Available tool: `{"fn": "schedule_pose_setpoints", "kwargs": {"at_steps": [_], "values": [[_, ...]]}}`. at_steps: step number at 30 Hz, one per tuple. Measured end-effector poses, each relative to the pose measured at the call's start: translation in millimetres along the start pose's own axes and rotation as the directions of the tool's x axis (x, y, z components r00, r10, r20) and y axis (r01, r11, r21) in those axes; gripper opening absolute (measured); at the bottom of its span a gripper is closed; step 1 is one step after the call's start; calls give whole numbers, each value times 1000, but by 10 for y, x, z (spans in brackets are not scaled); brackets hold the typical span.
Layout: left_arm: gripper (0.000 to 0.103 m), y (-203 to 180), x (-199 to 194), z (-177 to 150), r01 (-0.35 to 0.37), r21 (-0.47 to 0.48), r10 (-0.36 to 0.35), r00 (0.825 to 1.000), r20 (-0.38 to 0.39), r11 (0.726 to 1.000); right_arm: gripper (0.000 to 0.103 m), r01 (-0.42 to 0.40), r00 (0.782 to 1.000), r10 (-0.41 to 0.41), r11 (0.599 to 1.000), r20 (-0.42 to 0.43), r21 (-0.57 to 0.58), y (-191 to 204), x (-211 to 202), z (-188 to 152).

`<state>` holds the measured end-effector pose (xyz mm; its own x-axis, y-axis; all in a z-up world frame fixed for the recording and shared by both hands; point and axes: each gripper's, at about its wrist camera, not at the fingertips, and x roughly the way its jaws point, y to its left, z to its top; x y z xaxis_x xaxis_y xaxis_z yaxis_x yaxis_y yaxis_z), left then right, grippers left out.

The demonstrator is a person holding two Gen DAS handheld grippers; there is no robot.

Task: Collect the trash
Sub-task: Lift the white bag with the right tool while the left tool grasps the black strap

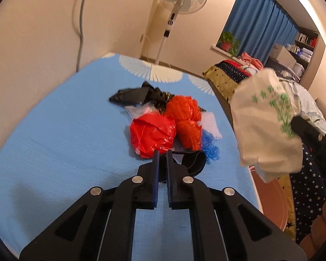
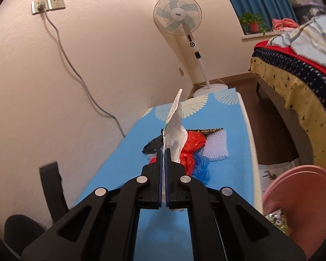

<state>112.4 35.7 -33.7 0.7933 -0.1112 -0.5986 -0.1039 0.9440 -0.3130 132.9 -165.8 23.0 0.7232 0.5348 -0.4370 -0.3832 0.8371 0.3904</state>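
While the right claw (image 2: 162, 152) pinches a thin white plastic bag with green print (image 2: 175, 117) between its blue-padded fingers (image 2: 159, 169), the bag's edge stands up past the fingertips and its crumpled lower part sags to the right of them. Seen from the left wrist, that same white bag (image 1: 265, 121) hangs in the air off the right edge of the light-blue cloth-covered worktop (image 1: 65, 130), over a round pink plastic basin (image 2: 302, 204) that stands on the floor beside the worktop.

On the worktop the trash lies in one heap: a crumpled red plastic bag (image 1: 152, 134), an orange-red plastic bag (image 1: 184, 117) touching its right side, a blue plastic scrap (image 1: 210, 145) at the near right, a white bubble-textured sheet (image 1: 210, 124) behind it and a black crumpled wrapper (image 1: 130, 95) at the far end.

The left claw (image 1: 162, 154) hovers just short of the red bag, its jaws narrow with a slim gap and nothing between them; a black strap loop (image 1: 195, 161) shows just right of its tips.

A white standing fan (image 2: 180, 15) stands in the far corner.
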Motion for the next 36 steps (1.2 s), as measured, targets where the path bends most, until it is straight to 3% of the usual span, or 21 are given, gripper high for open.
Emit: {"fn": "schedule_pose_setpoints", "kwargs": {"at_steps": [14,28,36], "values": [[6,-274,-542,-6,9,91,-18,995,97,996,2,67,997,-66,997,30,-47,208,-562,-191],[6,-545,-439,19,38,150,-52,994,92,988,2,154,987,-150,986,64,-70,118,-722,-129],[6,-760,-356,-27,94,163,-108,991,81,982,2,248,966,-246,968,74,-24,-197,-898,-97]]}}
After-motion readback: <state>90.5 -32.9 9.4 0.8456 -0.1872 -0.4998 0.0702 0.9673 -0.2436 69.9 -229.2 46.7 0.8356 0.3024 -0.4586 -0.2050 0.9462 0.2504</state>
